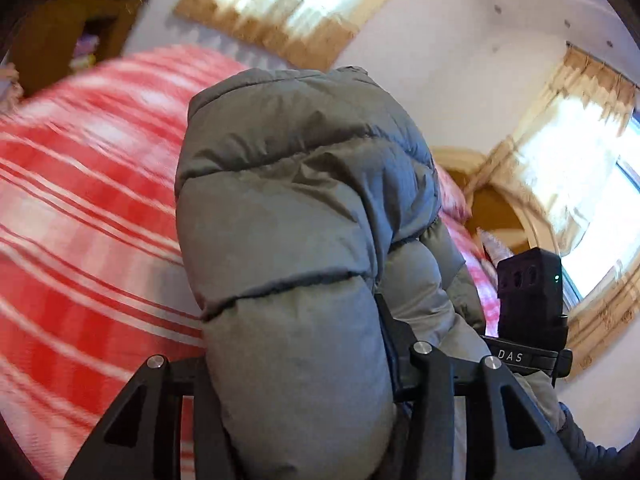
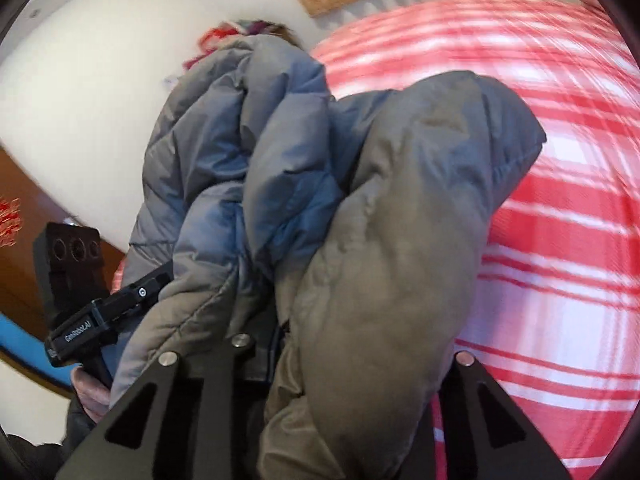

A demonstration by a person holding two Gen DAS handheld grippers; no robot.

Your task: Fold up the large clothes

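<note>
Black finger frames of the left gripper (image 1: pixel 304 412) fill the bottom of the left wrist view, and a fat quilted fold of the grey jacket (image 1: pixel 304 208) bulges up between them, so the jaws sit part closed, clamped on the padding; the pads themselves are buried in it. To the left of the jacket spreads the bed (image 1: pixel 80 200) under its red and white striped cover, blurred, with a brown shelf (image 1: pixel 68 36) of bright cloth beyond it in the far corner. Above, a curtained window (image 1: pixel 288 0) glows on the white wall. To the right of the jacket the right gripper (image 1: pixel 528 312) shows as a black block just beside the cloth, with a second bright window (image 1: pixel 580 208) behind it. In the right wrist view the order flips: at far left the left gripper's black body (image 2: pixel 80 292) stands against the jacket, a hand (image 2: pixel 90 390) wrapped round its handle below. Next comes the bunched blue-grey lining of the jacket (image 2: pixel 248 152), hanging in deep creases. Right of that, an olive-grey padded fold rises from between the frames of the right gripper (image 2: pixel 344 400), whose jaws are likewise narrowed and gripping it. Farthest right lies the striped bed (image 2: pixel 560 220); the jacket is lifted in front of it, held by both tools.
</note>
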